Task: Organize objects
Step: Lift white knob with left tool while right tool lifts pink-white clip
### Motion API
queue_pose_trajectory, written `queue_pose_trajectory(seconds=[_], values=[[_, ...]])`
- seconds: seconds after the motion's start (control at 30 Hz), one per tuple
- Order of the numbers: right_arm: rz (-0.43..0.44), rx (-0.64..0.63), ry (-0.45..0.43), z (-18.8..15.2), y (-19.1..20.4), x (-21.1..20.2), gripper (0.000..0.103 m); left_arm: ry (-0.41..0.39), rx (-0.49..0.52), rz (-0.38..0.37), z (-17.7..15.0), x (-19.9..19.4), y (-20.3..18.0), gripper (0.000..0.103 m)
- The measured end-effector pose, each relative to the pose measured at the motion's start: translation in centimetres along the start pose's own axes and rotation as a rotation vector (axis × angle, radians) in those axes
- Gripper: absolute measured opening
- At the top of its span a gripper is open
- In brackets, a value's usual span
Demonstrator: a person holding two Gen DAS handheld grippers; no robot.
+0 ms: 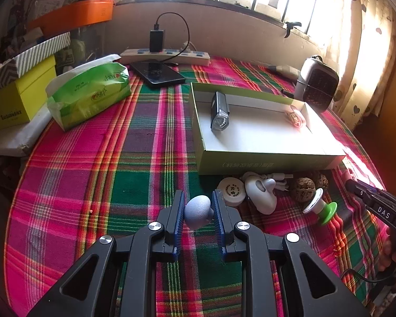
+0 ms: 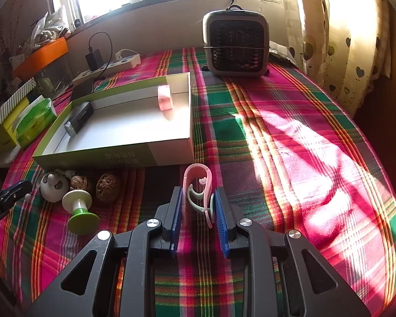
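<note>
In the left wrist view my left gripper point(image 1: 198, 196) is shut on a pale lavender egg-shaped piece point(image 1: 198, 210), just above the plaid cloth. My right gripper point(image 2: 198, 198) is shut on a pink plastic clip point(image 2: 198, 177) with a pale green inner hook, in front of the box. The shallow green box point(image 1: 264, 163) point(image 2: 105, 155) with a white inside holds a black lamp point(image 1: 219, 113) point(image 2: 79, 119) and a pink roll point(image 1: 294, 117) point(image 2: 165, 97). Before the box lie a white round tin point(image 1: 232, 190), a white earbud-like item point(image 1: 261, 194), walnuts point(image 1: 302, 189) point(image 2: 107, 185) and a green-and-white spool point(image 1: 320, 207) point(image 2: 80, 208).
A green tissue pack point(image 1: 89, 92), a black phone point(image 1: 157, 74) and a power strip point(image 1: 166, 55) sit at the back left, beside stacked boxes point(image 1: 18, 100). A small grey heater point(image 2: 236, 45) stands at the back right. Curtains point(image 2: 343, 39) hang past the table's right edge.
</note>
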State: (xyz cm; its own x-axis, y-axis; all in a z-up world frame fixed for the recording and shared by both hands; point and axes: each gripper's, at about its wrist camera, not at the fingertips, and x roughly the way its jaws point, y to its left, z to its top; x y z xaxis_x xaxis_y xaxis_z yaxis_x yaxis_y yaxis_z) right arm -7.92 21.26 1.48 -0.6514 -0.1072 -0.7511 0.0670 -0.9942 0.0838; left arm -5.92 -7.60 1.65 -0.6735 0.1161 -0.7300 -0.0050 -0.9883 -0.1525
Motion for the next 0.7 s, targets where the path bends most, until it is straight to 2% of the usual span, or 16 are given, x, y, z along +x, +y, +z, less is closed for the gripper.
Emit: queue_pose_trajectory(seconds=[0.7], values=[[0.035,-0.030,-0.028,1.1,1.2,-1.0,0.025,-0.029,0.053,-0.039,2.0,-0.4,-2.4,0.019]])
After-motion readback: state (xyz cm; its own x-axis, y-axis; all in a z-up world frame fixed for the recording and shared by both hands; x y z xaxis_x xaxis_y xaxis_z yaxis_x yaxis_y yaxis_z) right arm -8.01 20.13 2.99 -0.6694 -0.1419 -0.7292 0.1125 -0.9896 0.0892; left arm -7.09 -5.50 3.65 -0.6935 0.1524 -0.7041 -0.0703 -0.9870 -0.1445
